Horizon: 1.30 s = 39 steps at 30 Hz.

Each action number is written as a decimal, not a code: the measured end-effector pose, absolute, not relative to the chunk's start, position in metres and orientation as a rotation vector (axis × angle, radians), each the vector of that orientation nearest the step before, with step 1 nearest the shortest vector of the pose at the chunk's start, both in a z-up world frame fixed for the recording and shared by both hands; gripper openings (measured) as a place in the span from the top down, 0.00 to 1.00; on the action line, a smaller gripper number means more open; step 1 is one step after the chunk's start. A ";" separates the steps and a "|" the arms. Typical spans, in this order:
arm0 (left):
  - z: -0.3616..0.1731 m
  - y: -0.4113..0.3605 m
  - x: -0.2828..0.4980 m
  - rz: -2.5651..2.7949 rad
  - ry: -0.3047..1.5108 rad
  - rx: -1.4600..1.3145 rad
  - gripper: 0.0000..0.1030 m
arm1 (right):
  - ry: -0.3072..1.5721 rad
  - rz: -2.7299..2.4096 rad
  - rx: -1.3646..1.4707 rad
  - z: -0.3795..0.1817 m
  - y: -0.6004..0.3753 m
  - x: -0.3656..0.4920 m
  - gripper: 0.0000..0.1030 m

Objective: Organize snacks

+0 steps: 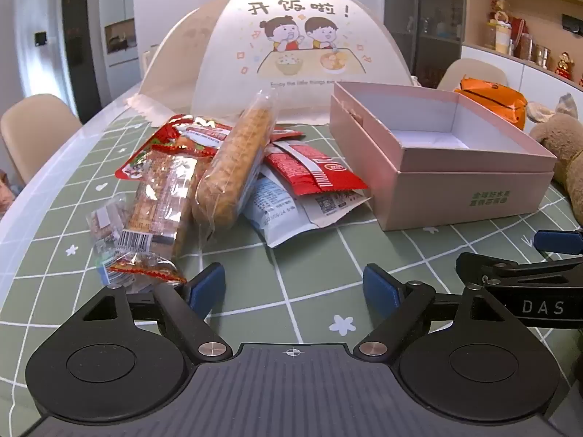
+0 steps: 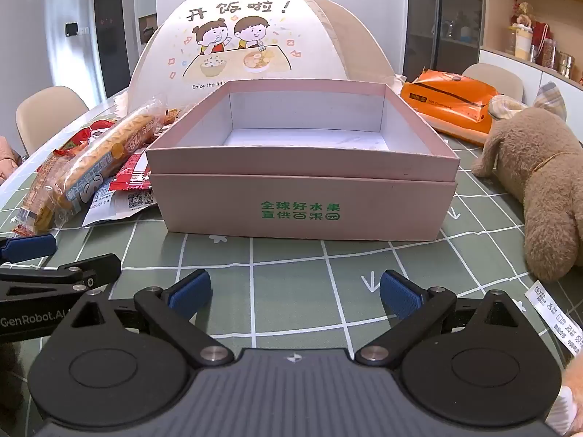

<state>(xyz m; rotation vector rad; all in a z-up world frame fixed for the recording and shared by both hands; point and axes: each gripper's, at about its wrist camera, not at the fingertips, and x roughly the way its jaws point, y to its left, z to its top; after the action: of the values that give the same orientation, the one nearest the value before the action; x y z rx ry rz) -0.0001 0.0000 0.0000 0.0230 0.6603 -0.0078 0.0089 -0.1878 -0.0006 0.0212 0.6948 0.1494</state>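
Both grippers hang side by side over the green checked tablecloth (image 1: pixel 291 284), each tilted forward and down toward the table. The left gripper (image 1: pixel 293 286) has its blue pads spread wide with nothing but cloth between them; it points at the pile of snacks (image 1: pixel 226 174) just ahead and a little to its left. That pile lies on the table to the left of the pink box (image 2: pixel 302 167) — a long cracker pack (image 1: pixel 237 160) leans across the top, red packets (image 1: pixel 309 167) and a white-and-blue packet (image 1: pixel 277 211) lie under it, and a clear biscuit pack (image 1: pixel 160 200) sits nearest the pads. The right gripper (image 2: pixel 293 293) is also spread wide and holds nothing, aimed straight at the front wall of the box, which is open and apart from the pads. A brown plush toy (image 2: pixel 539 182) lies to the right of the box — an orange bag (image 2: pixel 448 105) and a domed food cover (image 2: pixel 255 40) stand behind it.
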 end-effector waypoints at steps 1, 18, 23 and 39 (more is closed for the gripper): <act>0.000 0.000 0.000 -0.008 0.662 0.023 0.14 | 0.693 0.150 0.023 -0.001 -0.188 0.009 0.03; 0.000 0.000 0.000 -0.008 0.663 0.022 0.14 | 0.697 0.150 0.023 -0.001 -0.187 0.009 0.03; 0.000 0.000 0.000 -0.008 0.663 0.022 0.14 | 0.698 0.150 0.023 -0.001 -0.187 0.009 0.03; 0.000 0.000 0.000 -0.008 0.663 0.022 0.14 | 0.700 0.156 0.024 0.000 -0.188 0.008 0.00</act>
<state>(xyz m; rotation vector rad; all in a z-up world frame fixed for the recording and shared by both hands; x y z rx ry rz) 0.0000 0.0000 0.0000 0.0219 0.6631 -0.0082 0.0085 -0.1880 -0.0003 0.0243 0.6999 0.1558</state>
